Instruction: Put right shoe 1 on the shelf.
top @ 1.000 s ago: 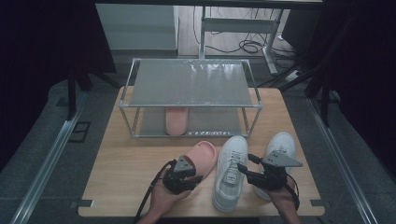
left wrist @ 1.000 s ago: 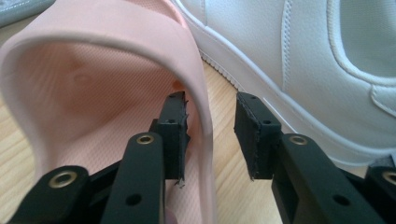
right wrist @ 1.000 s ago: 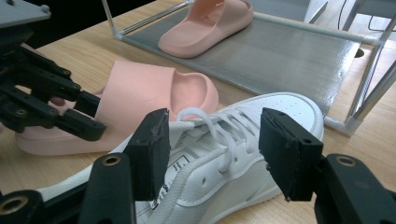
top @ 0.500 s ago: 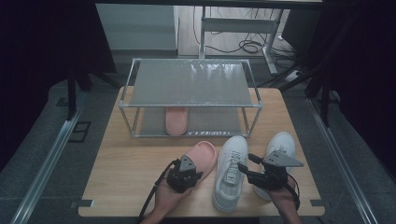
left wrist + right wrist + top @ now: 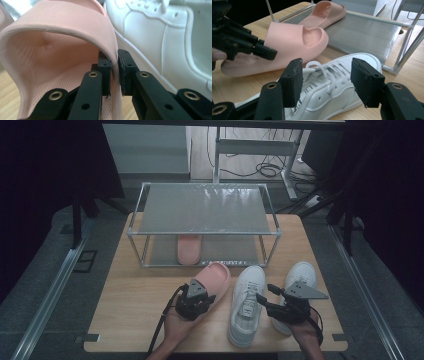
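A pink slipper point(image 5: 216, 275) lies on the wooden table point(image 5: 135, 305) in front of the rack. My left gripper point(image 5: 205, 297) is shut on the right edge of its strap; the strap wall is pinched between the pads of the left gripper point(image 5: 114, 72), with the pink slipper point(image 5: 57, 50) arching to the left. Beside it lies a white sneaker point(image 5: 247, 302). My right gripper point(image 5: 265, 294) stands open next to it. Between the two pads of the right gripper point(image 5: 325, 80) show the laces of the white sneaker point(image 5: 332, 92), with neither pad touching it.
A two-shelf metal rack point(image 5: 205, 209) stands at the back of the table, with a second pink slipper point(image 5: 189, 249) on its lower shelf. A second white sneaker point(image 5: 301, 274) lies at the right, under my right hand. The table's left part is bare wood.
Almost nothing differs: the left gripper has edged slightly forward at the slipper's strap, and the right gripper holds its place over the sneaker.
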`<move>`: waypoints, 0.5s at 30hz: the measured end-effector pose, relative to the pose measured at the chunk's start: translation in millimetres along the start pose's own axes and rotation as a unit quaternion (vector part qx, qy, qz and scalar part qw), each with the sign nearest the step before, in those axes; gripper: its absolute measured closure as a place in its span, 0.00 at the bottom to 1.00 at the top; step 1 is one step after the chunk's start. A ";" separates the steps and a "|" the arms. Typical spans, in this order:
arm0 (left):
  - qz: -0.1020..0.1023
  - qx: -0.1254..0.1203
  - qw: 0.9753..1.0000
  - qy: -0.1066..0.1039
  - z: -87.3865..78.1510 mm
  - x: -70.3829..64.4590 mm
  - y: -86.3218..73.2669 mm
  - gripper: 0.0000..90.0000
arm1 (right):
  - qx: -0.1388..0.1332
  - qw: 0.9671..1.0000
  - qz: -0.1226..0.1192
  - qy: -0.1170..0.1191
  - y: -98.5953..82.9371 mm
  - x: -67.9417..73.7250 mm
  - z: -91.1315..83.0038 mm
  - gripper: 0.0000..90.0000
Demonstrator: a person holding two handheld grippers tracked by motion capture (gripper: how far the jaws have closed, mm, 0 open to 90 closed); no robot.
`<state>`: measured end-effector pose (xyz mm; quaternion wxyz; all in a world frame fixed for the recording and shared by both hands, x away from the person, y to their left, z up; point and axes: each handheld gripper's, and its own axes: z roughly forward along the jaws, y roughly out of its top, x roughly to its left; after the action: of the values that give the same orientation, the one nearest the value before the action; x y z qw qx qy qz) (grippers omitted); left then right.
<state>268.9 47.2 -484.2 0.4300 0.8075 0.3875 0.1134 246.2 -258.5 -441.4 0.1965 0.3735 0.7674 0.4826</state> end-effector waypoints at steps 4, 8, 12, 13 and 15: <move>-0.013 -0.011 1.000 -0.001 6.5 2.9 9.1 0.91 | 0.003 1.000 0.000 0.000 -0.6 -0.3 1.3 0.49; -0.021 -0.017 1.000 0.007 18.4 6.0 21.5 0.91 | 0.003 1.000 -0.001 0.001 -0.8 0.9 2.1 0.49; -0.026 -0.021 0.999 0.018 31.3 8.6 34.1 0.91 | 0.003 1.000 -0.001 0.002 -0.8 1.2 2.3 0.49; -0.028 -0.021 0.999 0.022 35.5 9.4 37.5 0.91 | 0.003 1.000 -0.001 0.002 -0.9 1.1 2.3 0.49; -0.031 -0.020 0.999 0.028 44.6 12.0 44.3 0.91 | 0.004 1.000 0.000 0.002 -1.2 0.9 2.7 0.49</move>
<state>323.4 14.2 -478.3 0.4379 0.7828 0.4225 0.1303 246.9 -256.5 -443.6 0.1934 0.3733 0.7697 0.4804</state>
